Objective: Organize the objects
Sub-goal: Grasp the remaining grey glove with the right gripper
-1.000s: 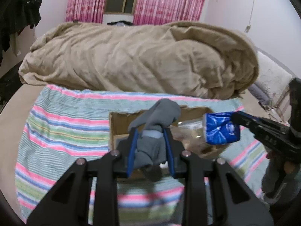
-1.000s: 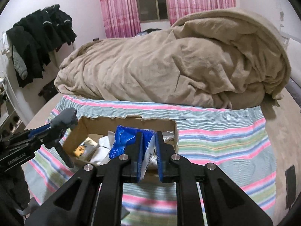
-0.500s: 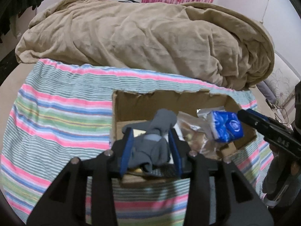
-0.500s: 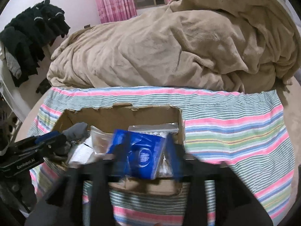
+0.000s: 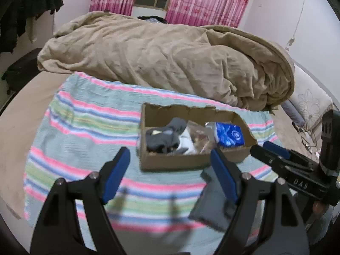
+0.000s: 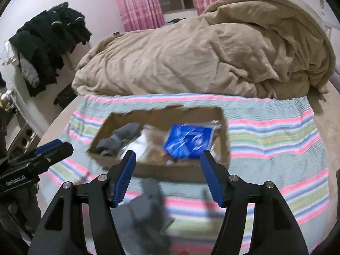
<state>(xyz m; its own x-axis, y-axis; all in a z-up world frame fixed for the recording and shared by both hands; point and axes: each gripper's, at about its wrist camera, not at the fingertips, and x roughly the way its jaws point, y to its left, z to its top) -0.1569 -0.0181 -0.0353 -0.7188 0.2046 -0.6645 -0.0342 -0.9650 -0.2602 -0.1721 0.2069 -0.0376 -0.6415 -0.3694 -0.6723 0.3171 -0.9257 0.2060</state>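
A cardboard box (image 5: 170, 163) (image 6: 170, 173) sits on the striped blanket. Inside it lie a grey sock (image 5: 163, 136) (image 6: 119, 138) at the left, clear plastic bags (image 5: 199, 138) in the middle and a blue packet (image 5: 230, 136) (image 6: 189, 141) at the right. My left gripper (image 5: 170, 176) is open and empty, a little in front of the box. My right gripper (image 6: 166, 177) is open and empty, also just in front of the box. A flat grey item (image 5: 212, 204) (image 6: 146, 210) lies on the blanket near the fingers.
A bunched tan duvet (image 5: 170, 59) fills the bed behind the box. The striped blanket (image 5: 85, 131) spreads around the box. Dark clothes (image 6: 46, 46) hang at the left wall. A pillow (image 5: 308, 106) lies at the right.
Both grippers opened and pulled back from the box. The grey sock and the blue packet dropped into the box.
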